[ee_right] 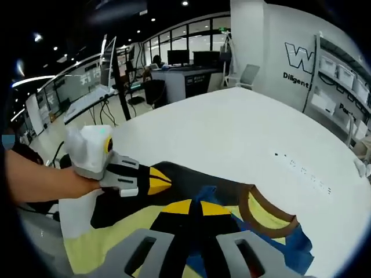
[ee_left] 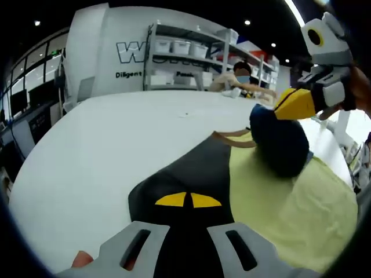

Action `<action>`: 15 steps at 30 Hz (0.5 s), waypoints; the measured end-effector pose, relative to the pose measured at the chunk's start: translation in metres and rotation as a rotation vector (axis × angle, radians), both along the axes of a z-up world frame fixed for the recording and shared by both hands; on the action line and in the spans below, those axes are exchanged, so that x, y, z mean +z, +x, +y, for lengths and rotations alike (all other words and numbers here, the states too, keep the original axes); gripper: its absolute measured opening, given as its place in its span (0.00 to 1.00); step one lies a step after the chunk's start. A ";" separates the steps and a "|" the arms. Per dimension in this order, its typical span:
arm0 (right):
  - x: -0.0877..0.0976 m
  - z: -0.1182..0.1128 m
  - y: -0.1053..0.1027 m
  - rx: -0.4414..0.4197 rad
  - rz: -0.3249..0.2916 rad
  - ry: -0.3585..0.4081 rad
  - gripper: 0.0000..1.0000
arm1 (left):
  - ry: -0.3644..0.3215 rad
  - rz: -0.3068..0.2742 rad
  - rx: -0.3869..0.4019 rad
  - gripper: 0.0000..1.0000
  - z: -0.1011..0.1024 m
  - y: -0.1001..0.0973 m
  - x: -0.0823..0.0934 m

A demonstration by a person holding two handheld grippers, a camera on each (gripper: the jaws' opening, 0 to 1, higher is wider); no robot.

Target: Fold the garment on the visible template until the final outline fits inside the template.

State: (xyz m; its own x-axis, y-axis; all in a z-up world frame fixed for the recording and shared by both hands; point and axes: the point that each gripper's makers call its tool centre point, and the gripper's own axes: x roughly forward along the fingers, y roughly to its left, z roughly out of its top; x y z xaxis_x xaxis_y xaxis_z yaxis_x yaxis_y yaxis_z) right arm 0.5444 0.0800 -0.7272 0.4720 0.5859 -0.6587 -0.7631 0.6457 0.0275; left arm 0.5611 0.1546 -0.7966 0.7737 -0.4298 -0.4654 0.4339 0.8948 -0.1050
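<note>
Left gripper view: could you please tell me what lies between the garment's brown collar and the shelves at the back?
Only bare white table lies between the garment collar and the shelves, shown in the left gripper view.

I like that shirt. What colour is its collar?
Brown, on the shirt's collar; it shows best in the right gripper view.

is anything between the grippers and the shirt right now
Nothing visible does. The left gripper has its jaws closed on the black edge of the garment, and the right gripper is clamped on the black and blue fabric. Around them lies bare white table.
</note>
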 end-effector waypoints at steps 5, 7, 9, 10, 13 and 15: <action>-0.021 0.018 -0.005 0.024 0.021 -0.022 0.00 | -0.003 -0.002 -0.002 0.00 0.000 0.000 0.000; -0.027 0.021 -0.005 0.021 0.037 -0.021 0.00 | -0.005 -0.003 -0.001 0.00 0.001 -0.001 0.000; -0.032 0.023 -0.005 0.017 0.043 -0.018 0.00 | -0.007 -0.004 -0.001 0.00 0.000 -0.001 0.000; -0.038 0.026 -0.006 0.014 0.053 -0.020 0.00 | -0.008 -0.006 -0.001 0.00 0.000 -0.001 0.000; -0.047 0.032 -0.006 0.011 0.062 -0.020 0.00 | -0.008 -0.007 -0.002 0.00 0.000 0.000 0.000; -0.051 0.037 -0.009 0.014 0.072 -0.012 0.00 | -0.008 -0.007 -0.004 0.00 0.000 0.000 -0.001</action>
